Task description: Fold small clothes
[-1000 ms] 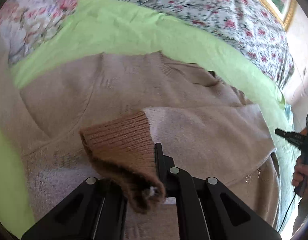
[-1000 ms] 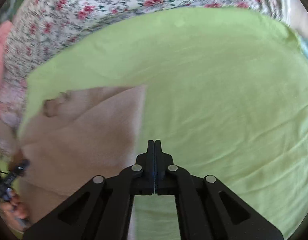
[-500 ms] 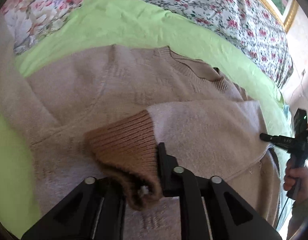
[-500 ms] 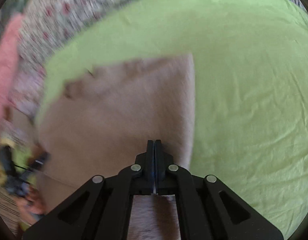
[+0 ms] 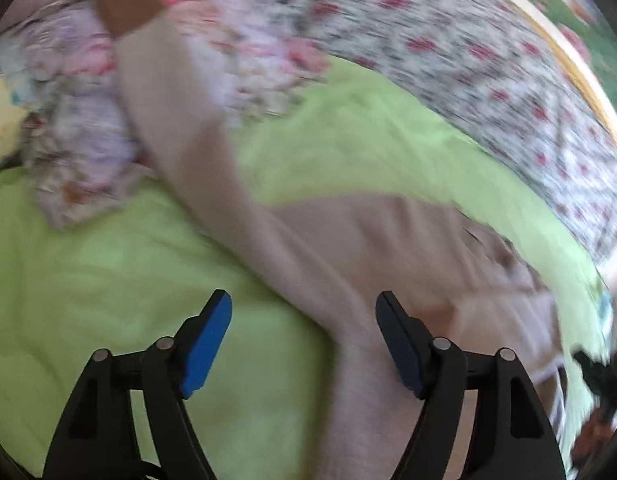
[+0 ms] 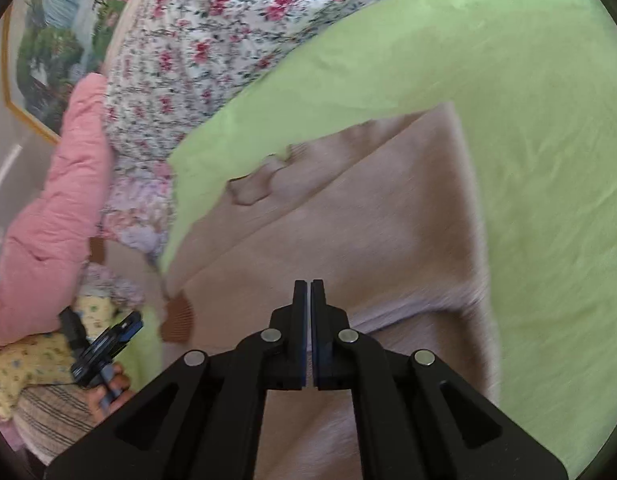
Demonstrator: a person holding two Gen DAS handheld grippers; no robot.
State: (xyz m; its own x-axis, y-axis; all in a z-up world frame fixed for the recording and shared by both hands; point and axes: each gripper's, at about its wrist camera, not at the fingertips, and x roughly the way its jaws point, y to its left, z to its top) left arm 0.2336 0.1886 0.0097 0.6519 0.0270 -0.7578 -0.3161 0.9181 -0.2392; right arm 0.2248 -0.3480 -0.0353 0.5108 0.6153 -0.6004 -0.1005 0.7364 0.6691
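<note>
In my left view, the sweater [image 5: 348, 248] lies on the sheet [image 5: 108, 280] at centre and right of frame, one sleeve [image 5: 180, 128] reaching to the upper left over the quilt [image 5: 448, 40]. In my right view, the sweater [image 6: 348, 220] fills the centre, sheet [image 6: 548, 160] at right, pillow [image 6: 56, 216] at left edge.

Gold-framed landscape painting [image 6: 48, 44], floral bedspread [image 6: 196, 52]

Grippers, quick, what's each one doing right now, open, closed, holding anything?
Left gripper: open, holding nothing, above the beige sweater.
Right gripper: closed, nothing visible between its fingers, over the sweater.
</note>
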